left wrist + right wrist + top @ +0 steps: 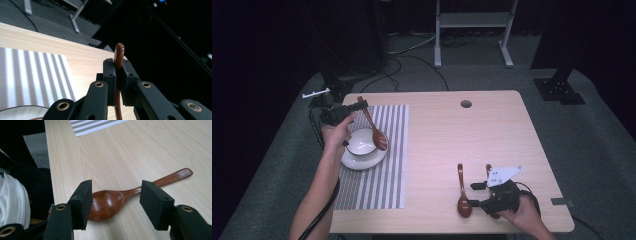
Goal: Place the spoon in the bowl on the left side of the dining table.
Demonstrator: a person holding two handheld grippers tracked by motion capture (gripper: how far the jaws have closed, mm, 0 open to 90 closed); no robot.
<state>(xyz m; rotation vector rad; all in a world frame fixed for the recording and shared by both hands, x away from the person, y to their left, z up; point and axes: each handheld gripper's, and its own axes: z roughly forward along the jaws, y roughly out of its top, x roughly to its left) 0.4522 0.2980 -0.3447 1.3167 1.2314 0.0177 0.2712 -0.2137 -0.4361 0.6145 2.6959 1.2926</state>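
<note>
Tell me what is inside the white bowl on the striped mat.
The white bowl sits on a plate. The bowl end of the wooden spoon held by the left gripper hangs at its rim. The visible inside looks empty; the hand covers its left edge.

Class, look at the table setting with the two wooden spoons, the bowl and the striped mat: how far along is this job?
Done: the white bowl sits on its saucer on the striped mat. In hand: the left tool is shut on one spoon by its handle, its scoop over the bowl's rim. Left: the second spoon lies on the bare table, with the open right tool poised around its scoop, not gripping.
</note>
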